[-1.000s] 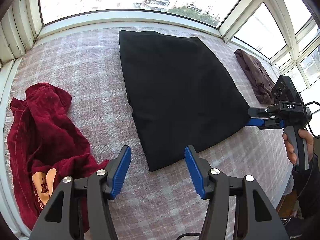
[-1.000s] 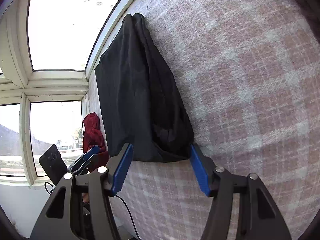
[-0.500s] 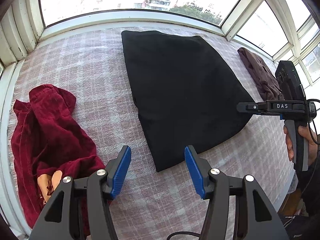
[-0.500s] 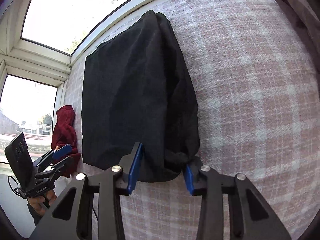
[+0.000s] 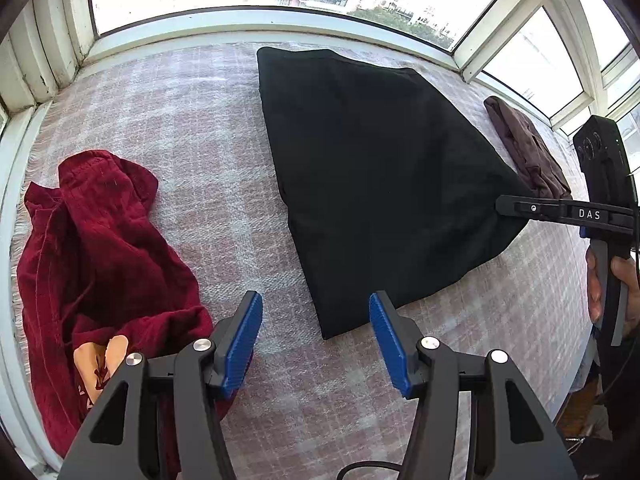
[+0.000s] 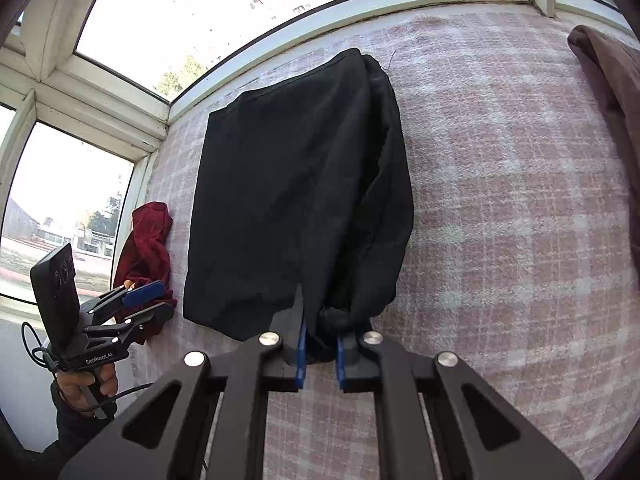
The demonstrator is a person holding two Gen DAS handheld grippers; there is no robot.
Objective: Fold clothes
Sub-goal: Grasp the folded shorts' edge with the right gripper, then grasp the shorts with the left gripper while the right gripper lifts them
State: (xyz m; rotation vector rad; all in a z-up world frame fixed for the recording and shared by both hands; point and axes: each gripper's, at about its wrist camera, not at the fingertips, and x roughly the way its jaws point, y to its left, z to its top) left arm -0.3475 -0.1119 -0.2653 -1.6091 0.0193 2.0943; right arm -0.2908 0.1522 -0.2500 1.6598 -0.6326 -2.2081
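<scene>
So the black garment [image 5: 384, 184] was spread mostly flat across the middle of the plaid-covered surface [image 5: 192, 128], with its far end reaching nearly to the window-side edge and its near end stopping short of the front edge. One near corner was bunched up and pinched by the right claw [image 6: 320, 354], whose blue pads were drawn in close on a wad of the black fabric. In the left wrist view that same claw [image 5: 505, 203] was seen side-on at the garment's right corner, with a hand [image 5: 612, 292] wrapped around its grip.

The left claw [image 5: 316, 340] was held wide apart with nothing between the pads, hovering over bare plaid just beside the garment's other near corner, not touching it as far as could be made out. From the right wrist view it [image 6: 146, 300] was seen over by the left edge, again with a hand [image 6: 86, 386] on the handle.

A crumpled red garment [image 5: 96, 252] was piled near the left edge, well apart from the black one. A brown garment [image 5: 528, 148] was lying toward the right edge, close to the pinched corner.
</scene>
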